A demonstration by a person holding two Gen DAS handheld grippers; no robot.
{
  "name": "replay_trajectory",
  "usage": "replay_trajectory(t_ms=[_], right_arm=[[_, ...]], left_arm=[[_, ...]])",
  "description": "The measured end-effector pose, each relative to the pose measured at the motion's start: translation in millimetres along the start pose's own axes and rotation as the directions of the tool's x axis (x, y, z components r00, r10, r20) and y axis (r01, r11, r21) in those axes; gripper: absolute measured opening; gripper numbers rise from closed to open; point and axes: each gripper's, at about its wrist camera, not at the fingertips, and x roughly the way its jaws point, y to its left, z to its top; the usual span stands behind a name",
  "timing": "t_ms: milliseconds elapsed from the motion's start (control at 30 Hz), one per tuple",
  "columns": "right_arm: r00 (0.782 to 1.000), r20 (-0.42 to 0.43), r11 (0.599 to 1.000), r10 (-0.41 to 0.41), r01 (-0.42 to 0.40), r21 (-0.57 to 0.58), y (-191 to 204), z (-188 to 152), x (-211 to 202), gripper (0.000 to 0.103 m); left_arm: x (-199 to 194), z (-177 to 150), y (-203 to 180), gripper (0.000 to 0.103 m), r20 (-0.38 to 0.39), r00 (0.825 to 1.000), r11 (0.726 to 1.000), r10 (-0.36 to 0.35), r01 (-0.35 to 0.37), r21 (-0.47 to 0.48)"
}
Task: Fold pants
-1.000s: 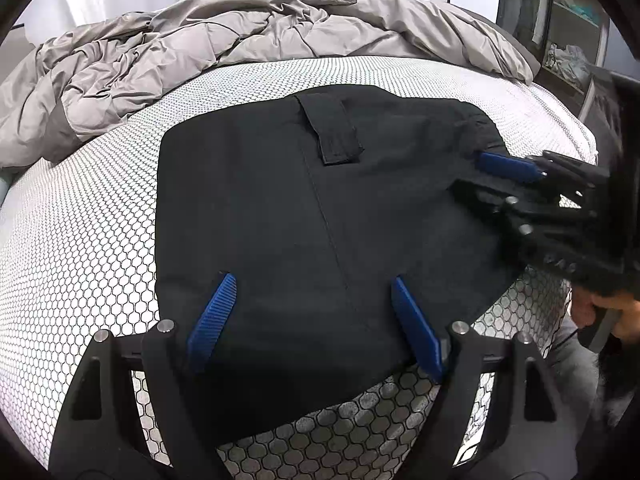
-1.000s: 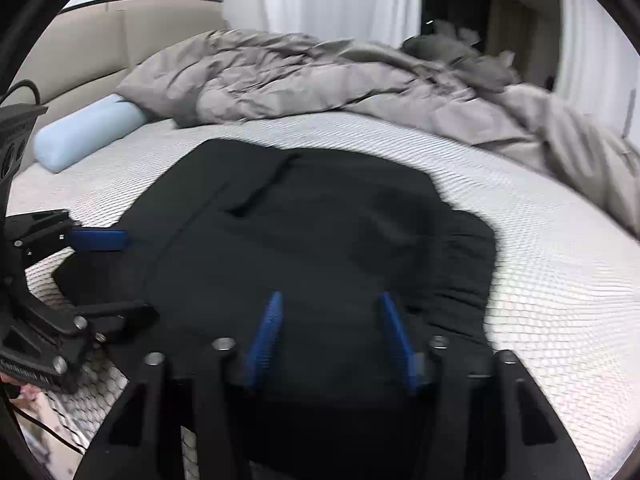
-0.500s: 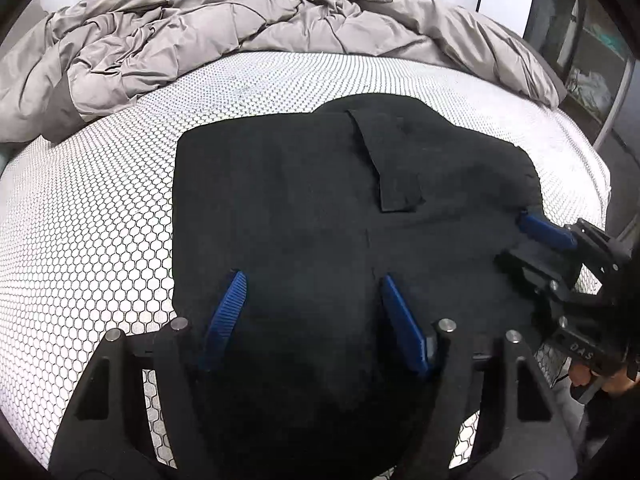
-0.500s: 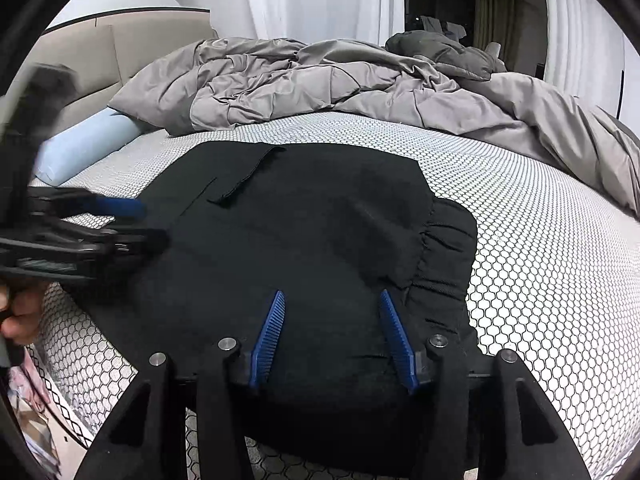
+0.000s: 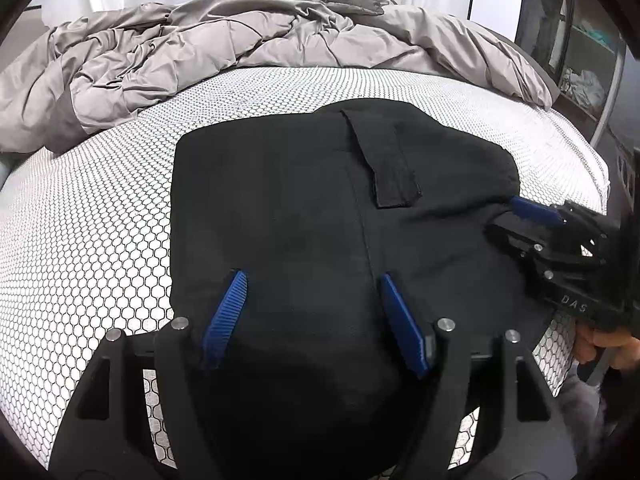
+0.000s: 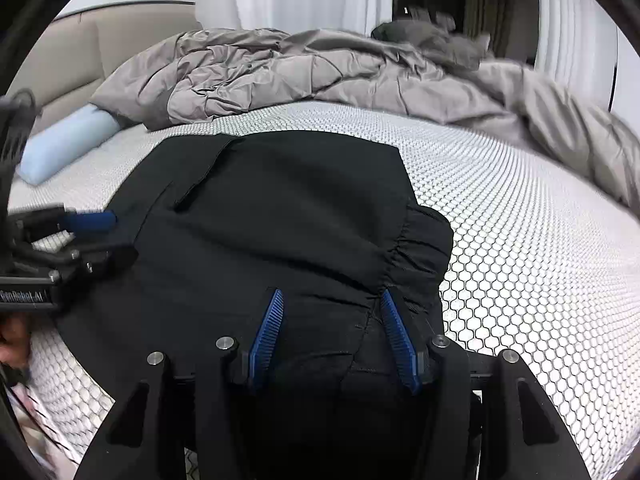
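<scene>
While the folded black pants (image 5: 320, 220) lie on the honeycomb-patterned sheet (image 5: 100, 240), your left gripper (image 5: 312, 300) and right gripper (image 6: 332, 320) hang spread wide over them, gripping nothing.

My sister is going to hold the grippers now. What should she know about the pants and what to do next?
Left gripper: open, jaws spread over the near edge of the black pants, nothing pinched.
Right gripper: open too, over the pants' near edge by the gathered waistband.
The pants lie on the honeycomb-patterned bed sheet, already folded into a compact block, pocket flap on top. The grey duvet is bunched up behind them.
Done: the main folds, it seems.
Left: probably one more fold or just smoothing; the waistband end sticks out a little at the right side.
</scene>
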Motion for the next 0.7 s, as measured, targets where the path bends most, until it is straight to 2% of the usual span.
replay_trajectory(t_ms=[100,367,500,600,700], right_arm=[[0.999,0.005,0.998,0.041,-0.042,0.053,-8.1,-2.2,-0.1,0.053],[0.999,0.008,0.998,0.031,-0.032,0.063,-8.1,-3.7,-2.5,0.053],[0.998,-0.017,0.996,0.055,-0.054,0.072,-15.8,-5.2,-29.9,0.053],[0.997,-0.047,0.996,0.063,-0.060,0.060,-26.0,-17.7,-43.5,0.066],[0.990,-0.033,0.985,0.138,-0.133,0.114,-39.2,-35.0,-41.1,0.067]], left_arm=[[0.5,0.4,-0.4,0.068,0.001,1.000,1.000,0.008,-0.008,0.008],[2.7,-0.7,-1.2,0.069,-0.007,1.000,1.000,0.016,-0.016,0.012],[2.3,-0.5,1.2,0.070,-0.010,1.000,1.000,0.002,-0.002,0.001],[2.8,-0.1,0.4,0.071,-0.009,1.000,1.000,0.001,-0.001,0.001],[-3.9,1.7,-6.6,0.072,-0.012,1.000,1.000,0.027,-0.027,-0.002]])
